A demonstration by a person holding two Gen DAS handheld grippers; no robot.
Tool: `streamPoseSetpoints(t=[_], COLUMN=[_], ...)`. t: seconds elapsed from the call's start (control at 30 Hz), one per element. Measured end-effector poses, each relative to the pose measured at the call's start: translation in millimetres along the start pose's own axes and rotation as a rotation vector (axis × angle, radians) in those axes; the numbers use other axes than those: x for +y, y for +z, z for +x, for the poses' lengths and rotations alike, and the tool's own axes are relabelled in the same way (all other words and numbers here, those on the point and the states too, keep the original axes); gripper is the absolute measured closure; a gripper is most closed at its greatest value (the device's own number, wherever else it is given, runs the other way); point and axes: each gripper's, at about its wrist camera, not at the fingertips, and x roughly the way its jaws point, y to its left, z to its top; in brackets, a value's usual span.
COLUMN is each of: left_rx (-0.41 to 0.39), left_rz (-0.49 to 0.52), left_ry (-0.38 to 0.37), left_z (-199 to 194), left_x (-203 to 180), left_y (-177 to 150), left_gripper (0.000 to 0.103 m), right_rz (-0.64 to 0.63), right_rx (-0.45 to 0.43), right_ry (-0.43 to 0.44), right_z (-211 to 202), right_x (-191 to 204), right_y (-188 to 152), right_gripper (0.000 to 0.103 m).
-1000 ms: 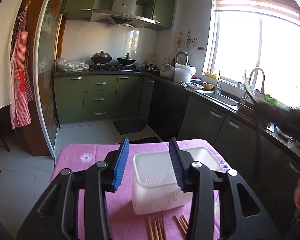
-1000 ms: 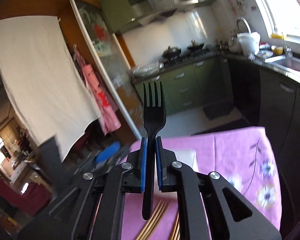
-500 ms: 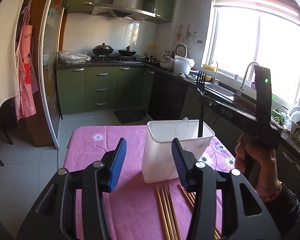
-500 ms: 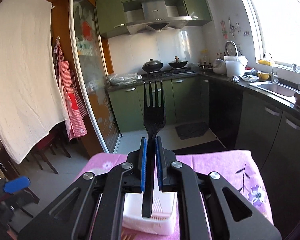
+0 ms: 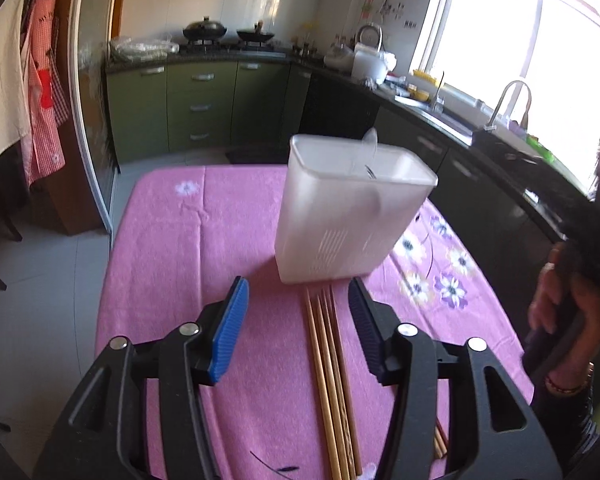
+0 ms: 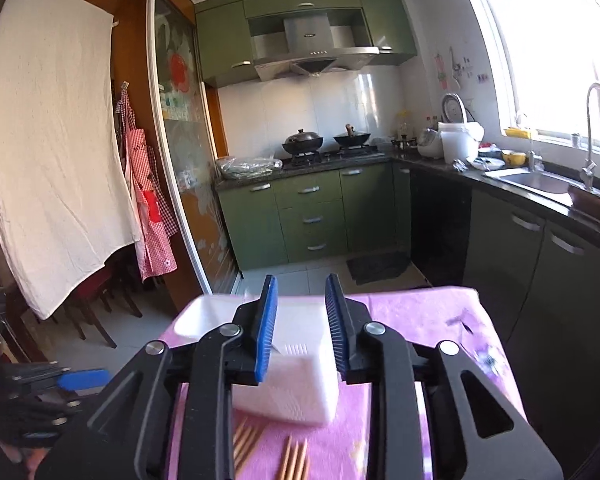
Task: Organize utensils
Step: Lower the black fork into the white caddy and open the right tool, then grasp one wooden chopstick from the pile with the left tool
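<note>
A white plastic utensil holder [image 5: 348,216] stands on the pink flowered tablecloth [image 5: 180,248]; it also shows in the right wrist view [image 6: 300,380]. A dark sliver at its rim [image 5: 370,171] may be the black fork inside. Several wooden chopsticks [image 5: 332,380] lie on the cloth in front of the holder, between my left fingers. My left gripper [image 5: 298,320] is open and empty, low over the chopsticks. My right gripper [image 6: 300,320] is open and empty above the holder. Chopstick ends [image 6: 294,460] show below it.
The table's far edge [image 5: 220,168] drops to a tiled floor. Green kitchen cabinets [image 6: 312,216], a stove with pans [image 6: 324,144] and a sink counter [image 6: 540,184] lie beyond. The person's right hand [image 5: 568,308] is at the table's right side.
My right gripper has opened and let go of the black fork over the holder. My left gripper has dropped lower, over the chopsticks, and stays open.
</note>
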Motion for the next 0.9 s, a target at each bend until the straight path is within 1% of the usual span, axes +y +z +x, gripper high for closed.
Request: streamPoseSetpoints(t=[0.07, 0.1, 0.13, 0.17, 0.2, 0.23, 0.33, 0.43, 0.53, 0.57, 0.6, 0.67, 0.7, 0.83, 0.9], left_rx=[0.06, 0.091, 0.139, 0.185, 0.215, 0.265, 0.341, 0.385, 0.423, 0.432, 0.442, 0.447, 0.45, 0.463, 0.465], left_rz=[0.014, 0.02, 0.027, 0.024, 0.018, 0.013, 0.015, 0.025, 0.018, 0.016, 0.019, 0.026, 0.027, 0.027, 0.03], left_ry=[0.011, 0.016, 0.019, 0.009, 0.004, 0.005, -0.006, -0.006, -0.009, -0.008, -0.006, 0.006, 0.011, 0.031, 0.041], left_z=[12.8, 19.5, 29.0, 38.5, 44.6, 55.8, 74.2, 88.6, 102.0, 104.9, 108.3, 112.9, 115.1, 124.1, 127.0], left_x=[-2.8, -5.3, -7.0, -7.7, -8.6, -9.1, -10.5, -15.1, -16.6, -16.9, -18.1, -19.7, -20.2, -19.9, -20.3], left_y=[-7.3, -9.3, -12.8, -16.7, -18.7, -22.7, -28.2, -30.2, -28.1, -28.0, -27.5, -24.9, -24.0, -20.2, -18.5], left_gripper=[0.052, 0.051, 0.051, 0.05, 0.049, 0.049, 0.049, 0.049, 0.05, 0.053, 0.058, 0.063, 0.067, 0.076, 0.082], right_rz=[-0.002, -0.002, -0.005, -0.003, 0.004, 0.006, 0.011, 0.024, 0.038, 0.04, 0.042, 0.047, 0.05, 0.059, 0.063], right_rx=[0.06, 0.101, 0.152, 0.193, 0.226, 0.256, 0.341, 0.404, 0.438, 0.443, 0.448, 0.455, 0.457, 0.464, 0.467], right_ry=[-0.02, -0.022, -0.025, -0.027, -0.028, -0.032, -0.051, -0.053, -0.046, -0.044, -0.042, -0.038, -0.037, -0.03, -0.027], right_z=[-12.1, -15.9, -16.7, -17.4, -18.2, -18.6, -16.8, -11.1, -7.6, -8.3, -6.9, -5.5, -4.3, -0.9, -0.9], right_x=[-4.2, -7.4, -10.3, -13.7, -16.8, -20.4, -28.8, -35.6, -40.0, -42.2, -42.1, -43.4, -43.7, -44.1, -44.2], right_y=[-10.7, -19.3, -28.0, -36.6, -44.9, -54.5, -81.1, -100.8, -115.3, -120.0, -120.1, -122.3, -119.6, -119.5, -120.1], right_gripper=[0.077, 0.075, 0.07, 0.069, 0.069, 0.069, 0.069, 0.069, 0.069, 0.069, 0.069, 0.069, 0.069, 0.069, 0.069])
